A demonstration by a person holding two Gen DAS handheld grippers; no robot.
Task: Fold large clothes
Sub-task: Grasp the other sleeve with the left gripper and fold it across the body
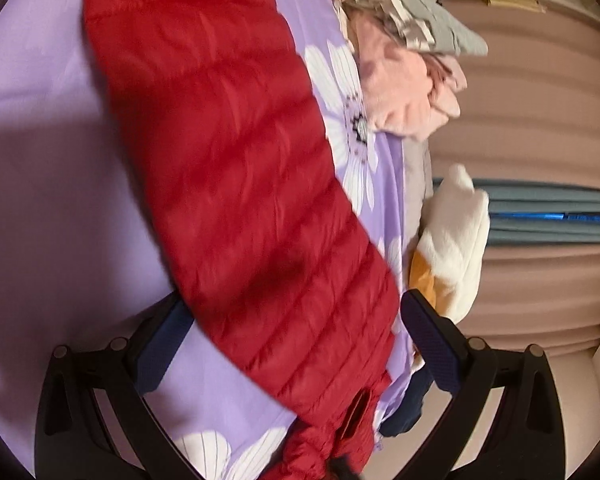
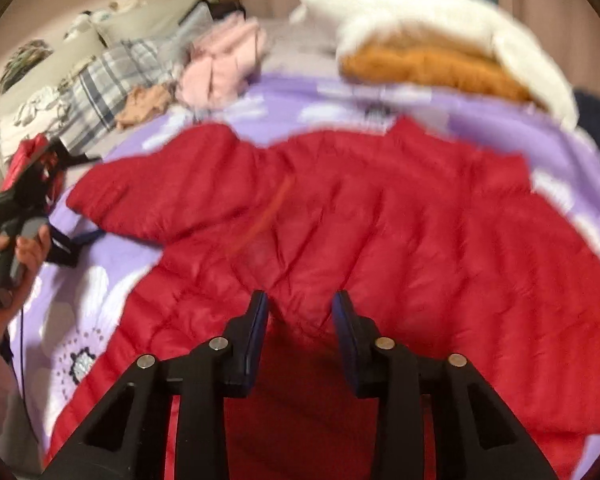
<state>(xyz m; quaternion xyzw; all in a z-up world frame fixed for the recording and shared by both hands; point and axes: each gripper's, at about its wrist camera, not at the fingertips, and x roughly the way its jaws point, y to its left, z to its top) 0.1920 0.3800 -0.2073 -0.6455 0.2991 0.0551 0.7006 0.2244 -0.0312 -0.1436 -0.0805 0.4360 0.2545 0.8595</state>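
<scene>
A red quilted puffer jacket lies spread on the purple flowered bedspread. In the left wrist view its sleeve runs diagonally across the bed. My left gripper is open wide, its fingers on either side of the sleeve's lower part, just above it. It also shows in the right wrist view at the far left, beside the sleeve cuff. My right gripper is open over the jacket's body, with a ridge of red fabric between its fingers, not clamped.
A pile of pink, grey and plaid clothes lies at the bed's far left. A folded white and orange stack sits at the far right, and also shows in the left wrist view. Pink curtains hang beyond the bed.
</scene>
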